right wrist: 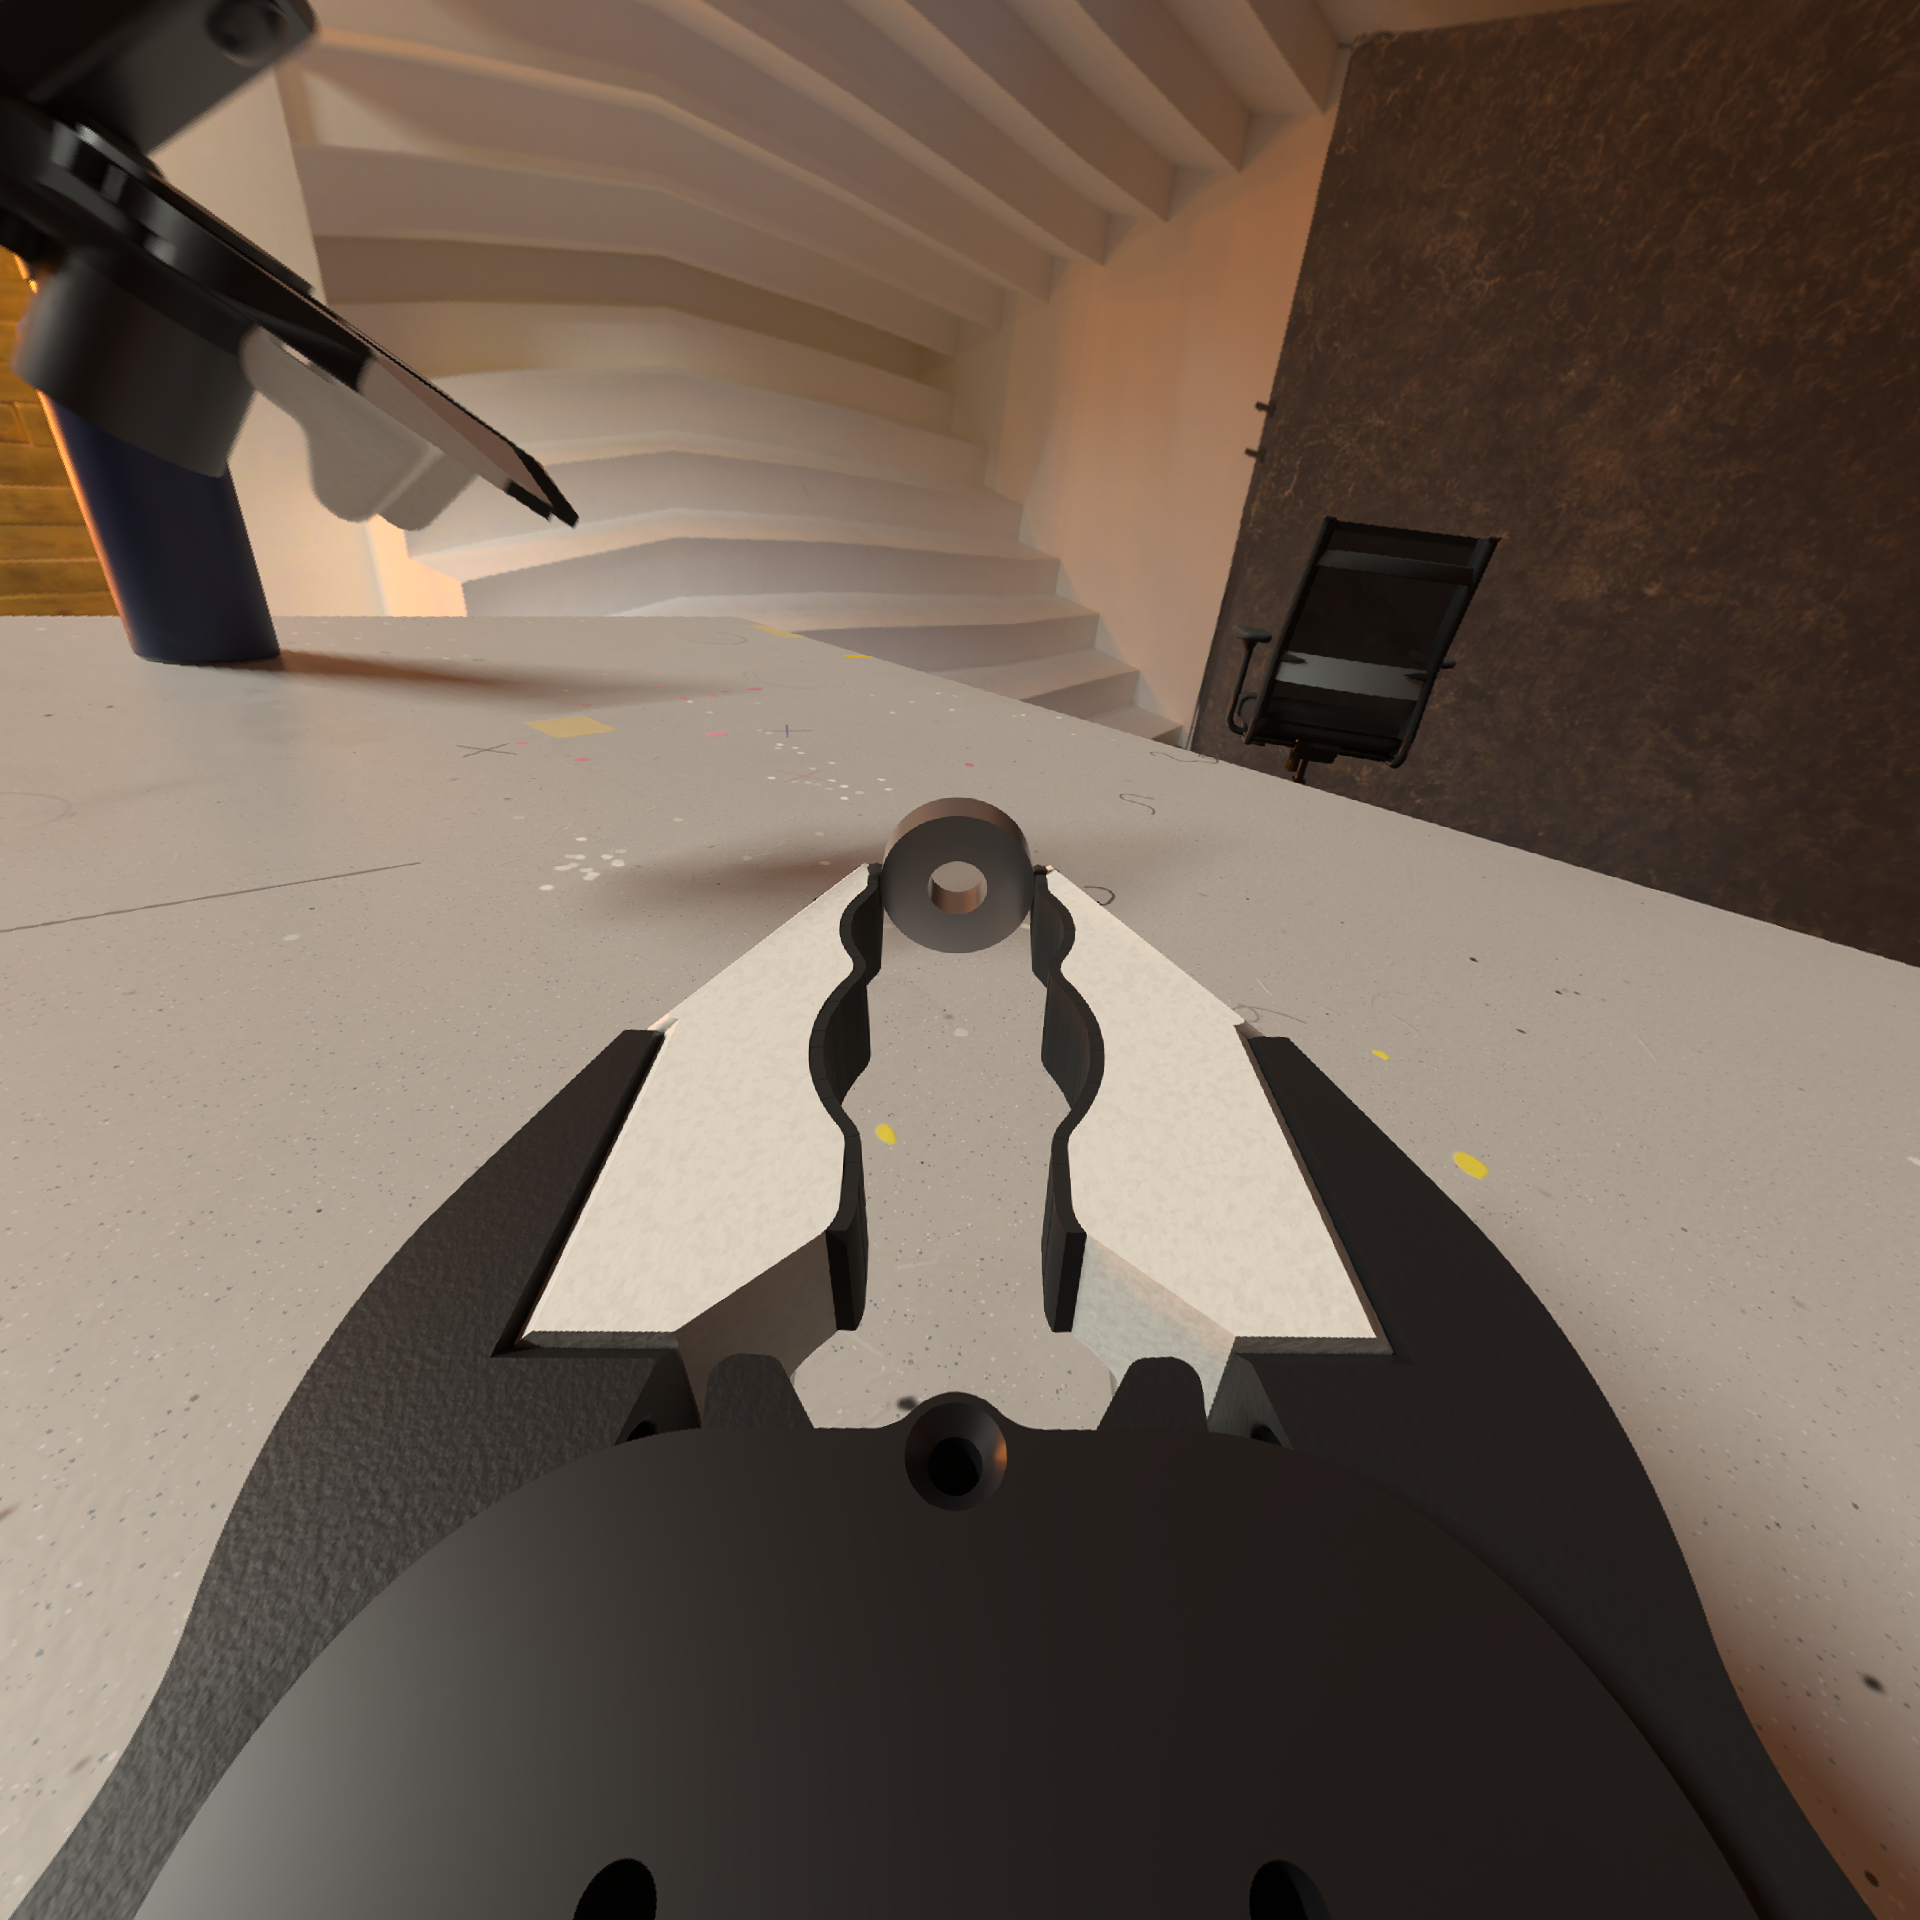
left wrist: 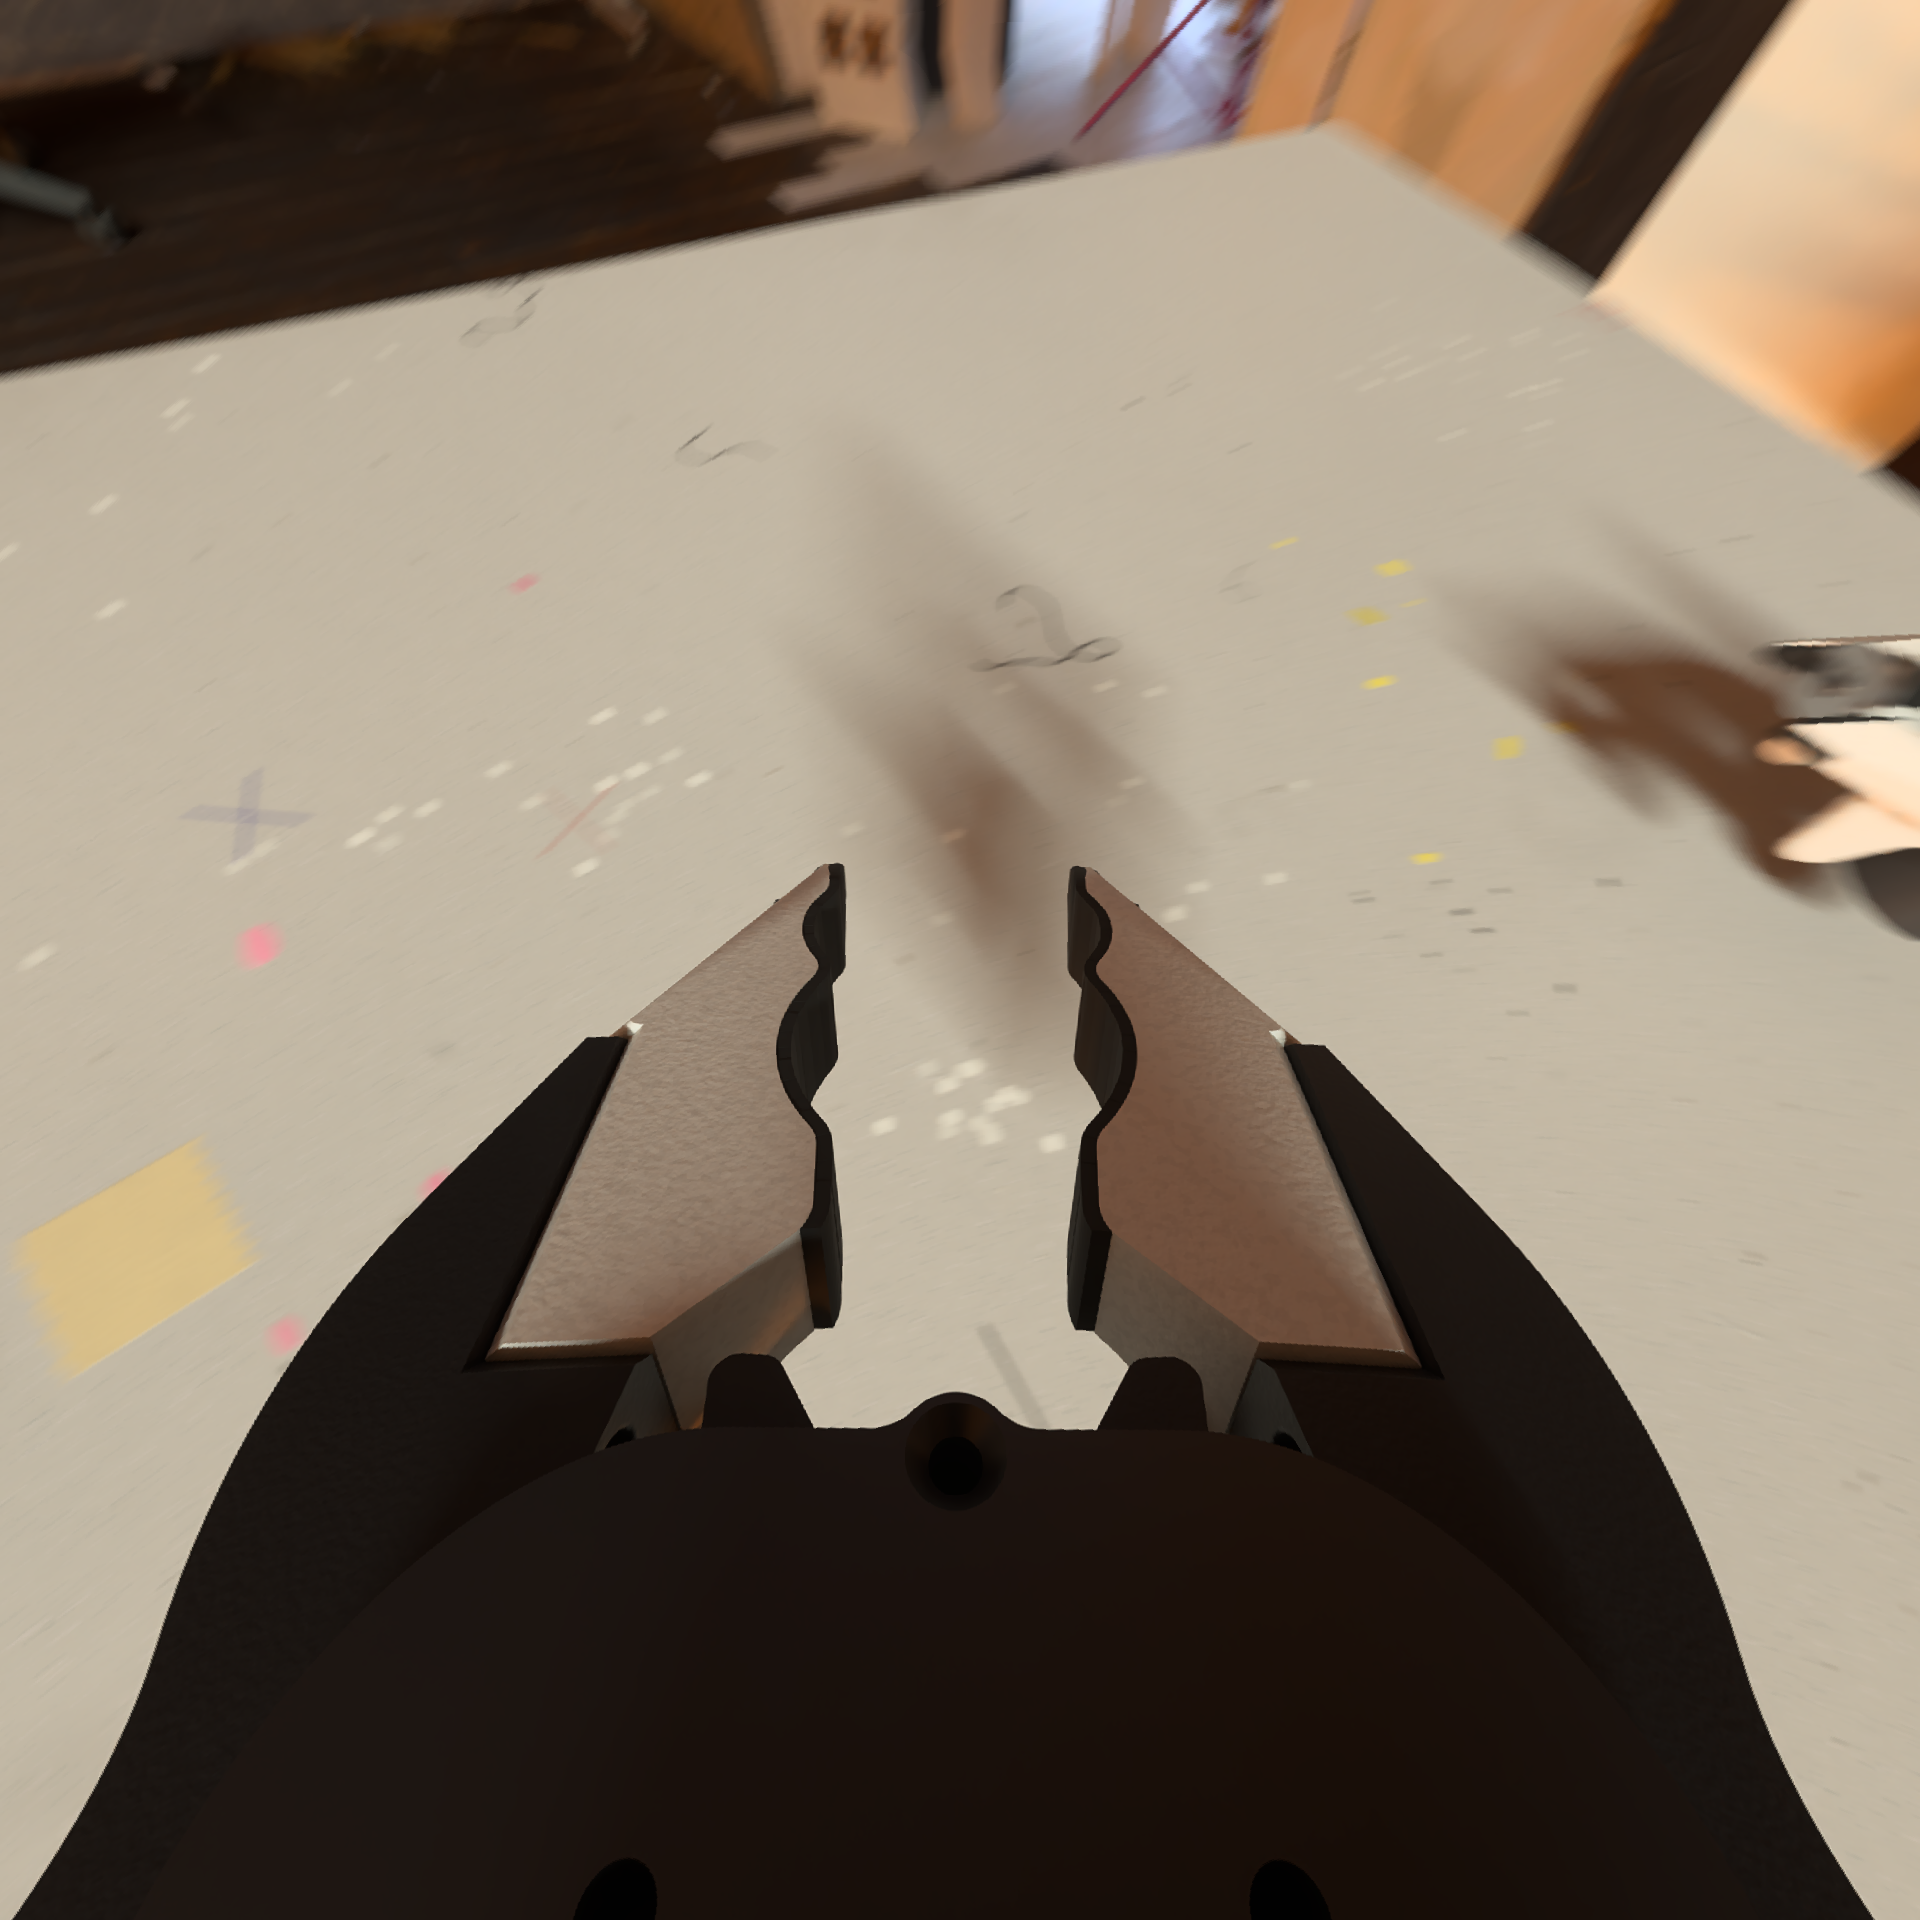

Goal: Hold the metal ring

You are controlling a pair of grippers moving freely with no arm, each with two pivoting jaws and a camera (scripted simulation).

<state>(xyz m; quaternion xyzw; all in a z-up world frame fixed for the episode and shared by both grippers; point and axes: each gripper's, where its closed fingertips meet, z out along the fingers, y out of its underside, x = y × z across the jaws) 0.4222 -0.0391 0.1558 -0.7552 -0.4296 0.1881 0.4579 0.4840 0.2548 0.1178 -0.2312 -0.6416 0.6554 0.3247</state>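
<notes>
The metal ring is a thick grey ring with a small hole. It stands on edge between the fingertips of my right gripper, which is shut on it just above the pale speckled table. My left gripper is open and empty, hovering over the table. It also shows in the right wrist view at the top left, raised above the table. The right gripper shows blurred at the right edge of the left wrist view. The ring is not visible there.
A dark blue cylinder stands on the table's far left, partly behind the left gripper. The table's far edge runs diagonally on the right. Beyond it are a black office chair, a dark wall and white stairs.
</notes>
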